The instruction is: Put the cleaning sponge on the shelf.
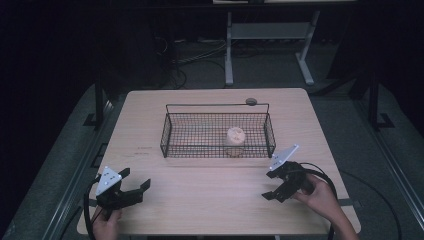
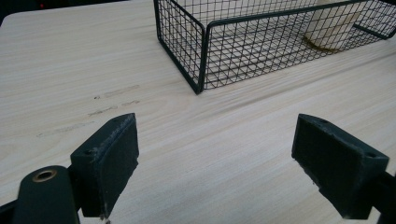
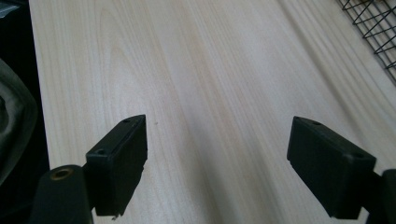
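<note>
Both grippers rest low over the table [image 1: 210, 195] with jaws wide apart and nothing between them: left gripper [image 1: 131, 186] at the near left corner, right gripper [image 1: 273, 186] at the near right. Behind them stands the basket [image 1: 172, 131], with a pale cup [image 1: 235, 141] upright inside its right half.

Room: dark all round, floor barely visible.
Table [image 1: 150, 107]: evenly lit from overhead, pale wood bright.
Shadows: soft, under the basket [image 1: 170, 131].
Sharpness: gripper views crisp, slightly grainy.
</note>
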{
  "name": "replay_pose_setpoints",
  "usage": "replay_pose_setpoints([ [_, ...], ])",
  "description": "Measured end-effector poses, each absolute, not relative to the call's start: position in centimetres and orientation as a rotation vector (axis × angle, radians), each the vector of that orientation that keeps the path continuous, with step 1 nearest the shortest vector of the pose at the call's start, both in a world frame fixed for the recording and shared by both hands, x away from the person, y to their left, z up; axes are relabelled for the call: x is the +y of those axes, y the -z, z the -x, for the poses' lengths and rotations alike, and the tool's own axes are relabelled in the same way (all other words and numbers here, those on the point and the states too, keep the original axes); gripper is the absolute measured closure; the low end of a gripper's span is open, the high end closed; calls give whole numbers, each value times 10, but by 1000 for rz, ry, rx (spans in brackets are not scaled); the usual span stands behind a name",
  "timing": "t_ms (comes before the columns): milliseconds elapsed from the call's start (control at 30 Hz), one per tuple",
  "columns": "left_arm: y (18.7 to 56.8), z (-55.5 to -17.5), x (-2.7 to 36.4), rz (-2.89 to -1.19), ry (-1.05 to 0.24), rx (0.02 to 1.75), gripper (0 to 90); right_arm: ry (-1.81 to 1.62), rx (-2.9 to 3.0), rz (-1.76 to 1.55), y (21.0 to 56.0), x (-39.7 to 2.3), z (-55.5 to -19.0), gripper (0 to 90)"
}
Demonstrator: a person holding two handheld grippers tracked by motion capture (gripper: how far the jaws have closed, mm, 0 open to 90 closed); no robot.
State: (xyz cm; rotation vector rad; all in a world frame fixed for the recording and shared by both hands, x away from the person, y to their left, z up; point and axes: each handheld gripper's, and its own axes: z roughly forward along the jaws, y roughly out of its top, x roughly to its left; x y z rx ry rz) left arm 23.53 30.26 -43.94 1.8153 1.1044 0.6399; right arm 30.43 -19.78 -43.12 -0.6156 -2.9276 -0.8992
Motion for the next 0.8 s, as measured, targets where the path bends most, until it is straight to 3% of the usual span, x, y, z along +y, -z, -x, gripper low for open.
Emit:
replay_pose_setpoints([
  [800, 440, -235, 300, -1827, -634, 1097, 139, 925, -2933, 675, 441, -206, -286, 188],
])
